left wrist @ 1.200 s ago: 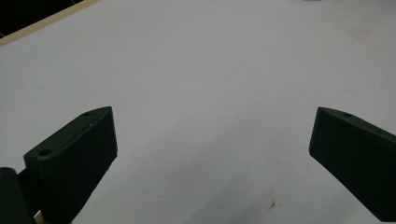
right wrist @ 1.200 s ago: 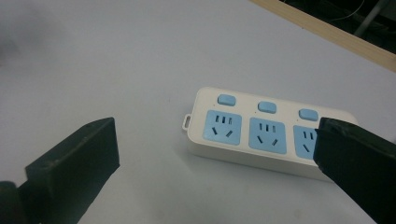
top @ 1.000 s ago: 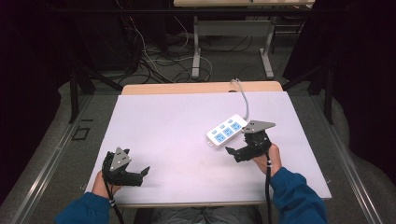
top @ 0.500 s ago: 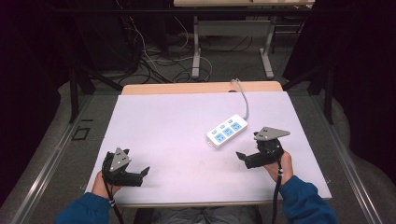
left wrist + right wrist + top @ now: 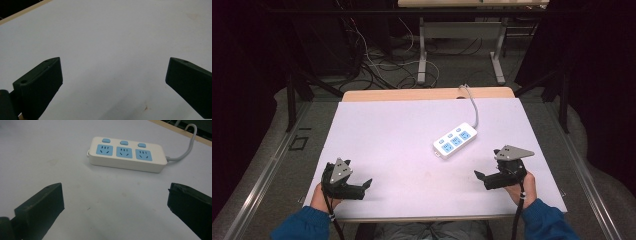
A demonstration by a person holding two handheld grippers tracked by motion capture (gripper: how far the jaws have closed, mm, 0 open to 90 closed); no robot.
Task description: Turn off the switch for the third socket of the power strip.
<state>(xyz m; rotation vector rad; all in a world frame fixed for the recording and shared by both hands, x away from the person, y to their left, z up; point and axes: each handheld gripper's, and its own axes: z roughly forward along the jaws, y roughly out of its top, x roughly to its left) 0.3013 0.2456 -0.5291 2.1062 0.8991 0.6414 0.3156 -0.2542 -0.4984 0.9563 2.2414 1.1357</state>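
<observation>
High view, near edge first: found the left gripper (image 5: 364, 189) parked low at the near left corner of the white table (image 5: 387, 130), jaws spread wide with nothing between them. Confirmed as much in the left gripper view, where the left gripper (image 5: 113, 75) framed bare tabletop. Compared with both earlier pictures, saw no shift there at all.

Found the right gripper (image 5: 482, 180) near the front right edge, jaws likewise spread and empty, pointed inward toward the middle of the table. Marked this as the fresh change: a second earlier, sat right against the near end of the power strip (image 5: 455, 140); half a second earlier, already drawn back to the right; by this moment, pulled nearer the person and well apart from the strip.

Farther out, located the power strip lying flat and angled right of centre, sockets up, its grey cord (image 5: 473, 105) running off over the far edge. Noted it in the same spot and at the same angle as before. Caught it again in the right gripper view (image 5: 126, 153), beyond the open right gripper (image 5: 115, 197), touching neither jaw.

Judged the withdrawal as a release — strip left where wanted, both hands back at rest, work on it probably finished or paused.
</observation>
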